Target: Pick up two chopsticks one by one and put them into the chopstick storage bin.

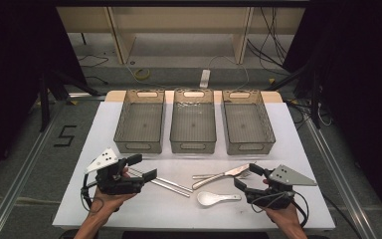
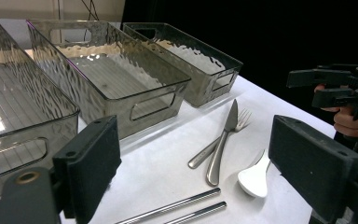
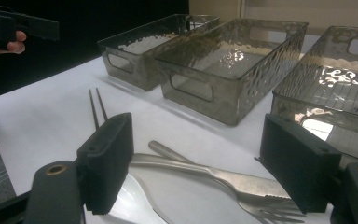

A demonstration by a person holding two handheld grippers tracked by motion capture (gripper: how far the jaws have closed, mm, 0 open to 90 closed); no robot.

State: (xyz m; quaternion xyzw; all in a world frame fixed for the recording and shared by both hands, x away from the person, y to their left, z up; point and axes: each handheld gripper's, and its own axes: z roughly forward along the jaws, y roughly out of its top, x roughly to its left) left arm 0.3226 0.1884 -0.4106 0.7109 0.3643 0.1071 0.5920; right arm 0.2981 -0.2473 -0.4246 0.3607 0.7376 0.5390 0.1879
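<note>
Seen from the high view: left tool at lower left of the frame, jaws wide and holding nothing, poised just over the near ends of 2 metal straws lying on the white surface. At lower right, right tool, also wide and bare, beside a knife, fork and white spoon. Across the upper centre, 3 clear bins in a row.
</note>
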